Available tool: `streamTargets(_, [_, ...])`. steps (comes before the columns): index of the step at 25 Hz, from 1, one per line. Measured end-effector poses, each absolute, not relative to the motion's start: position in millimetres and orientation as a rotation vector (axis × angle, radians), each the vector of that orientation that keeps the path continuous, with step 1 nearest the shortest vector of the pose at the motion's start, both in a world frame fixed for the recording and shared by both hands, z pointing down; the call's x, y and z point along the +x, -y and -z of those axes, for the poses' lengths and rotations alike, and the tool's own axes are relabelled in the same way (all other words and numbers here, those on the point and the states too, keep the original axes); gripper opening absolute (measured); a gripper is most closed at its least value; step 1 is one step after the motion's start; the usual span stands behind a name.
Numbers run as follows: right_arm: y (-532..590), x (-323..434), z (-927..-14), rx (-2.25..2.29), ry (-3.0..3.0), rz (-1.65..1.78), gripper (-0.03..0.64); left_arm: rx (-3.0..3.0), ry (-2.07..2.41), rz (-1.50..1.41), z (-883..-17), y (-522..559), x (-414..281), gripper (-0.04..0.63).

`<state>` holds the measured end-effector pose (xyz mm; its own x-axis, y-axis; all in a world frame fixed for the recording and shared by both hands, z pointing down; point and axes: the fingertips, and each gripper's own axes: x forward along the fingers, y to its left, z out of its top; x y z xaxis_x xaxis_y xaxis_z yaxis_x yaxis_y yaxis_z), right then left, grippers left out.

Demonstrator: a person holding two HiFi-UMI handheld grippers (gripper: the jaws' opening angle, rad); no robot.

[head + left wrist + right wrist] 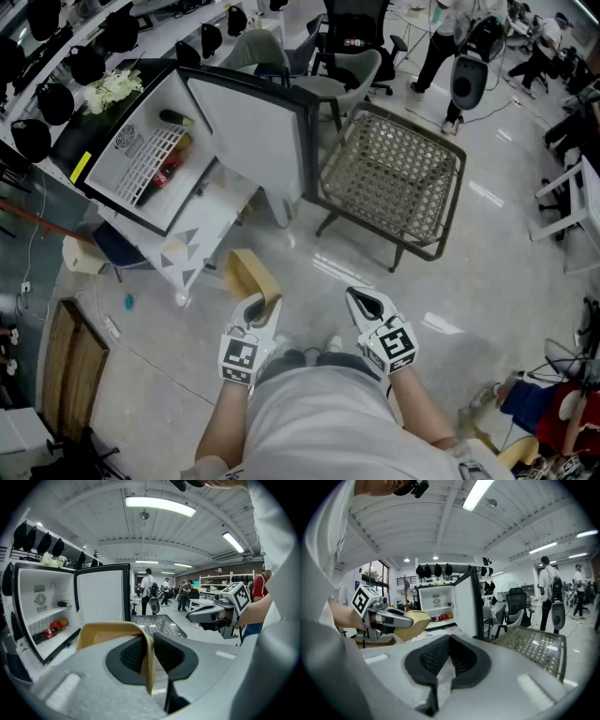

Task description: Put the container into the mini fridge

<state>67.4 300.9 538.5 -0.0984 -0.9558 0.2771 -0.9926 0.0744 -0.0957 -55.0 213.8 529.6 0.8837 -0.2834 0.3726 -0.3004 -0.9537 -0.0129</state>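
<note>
Upper left: the mini fridge [157, 111] stood with its door open; lower centre: the left gripper [255, 307] was clamped on the wall of the tan container [246, 270], held above the floor outside the fridge; right of it: the right gripper [367, 302] had its jaws together, empty.

Bright ceiling tube lights [160, 506], fisheye-warped edges
</note>
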Motion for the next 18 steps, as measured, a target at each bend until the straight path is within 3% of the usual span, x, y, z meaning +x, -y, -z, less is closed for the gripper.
streamTargets(18, [-225.8,4.1,-503.6,2.114,2.098,-0.293,0.003,3.074,0.310,-0.463,-500.4,-142.5,-110.7,0.058])
